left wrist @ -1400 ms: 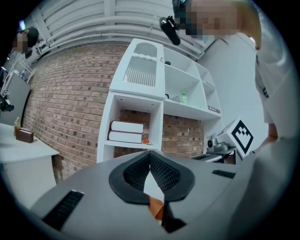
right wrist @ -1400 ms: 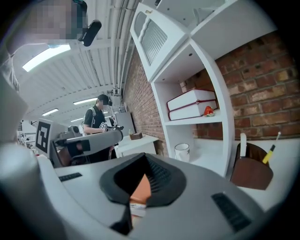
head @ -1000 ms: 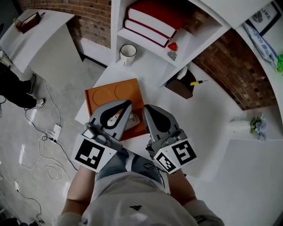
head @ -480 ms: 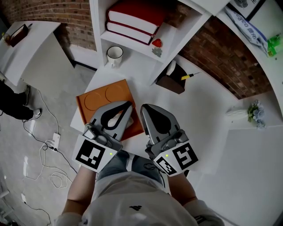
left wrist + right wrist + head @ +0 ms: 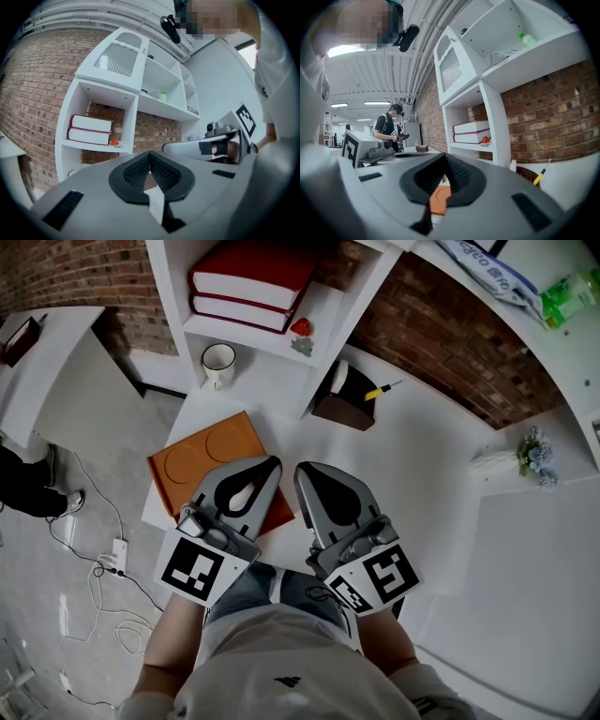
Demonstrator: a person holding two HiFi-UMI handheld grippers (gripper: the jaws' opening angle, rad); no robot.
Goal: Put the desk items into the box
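Presently, 1 orange box point(image 5: 197, 457): flat, square and matte, with 2 shallow round recesses side by side in its top. It lies on the left part of the white desk point(image 5: 422, 474), its near corner under the left gripper point(image 5: 271, 463).

1 left gripper: held level over the box's near edge, jaws closed tip to tip with nothing pinched between the pads. A white patch shows through the opening behind the tips; what it is cannot be told.

1 right gripper point(image 5: 301, 470): just beside the left one, over bare desk at the box's right edge, jaws closed and empty. In the right gripper view, orange shows through the gap below its pads.

1 white mug point(image 5: 218, 360): upright on the desk beyond the box, at the foot of the white shelf unit point(image 5: 319, 343).

1 brown holder point(image 5: 339, 407): on the desk right of the shelf unit, with a yellow-handled screwdriver point(image 5: 382, 389) sticking out.

2 red books point(image 5: 246, 282): stacked flat on a shelf.

1 small flower pot point(image 5: 525, 451): far right, well apart from the box.
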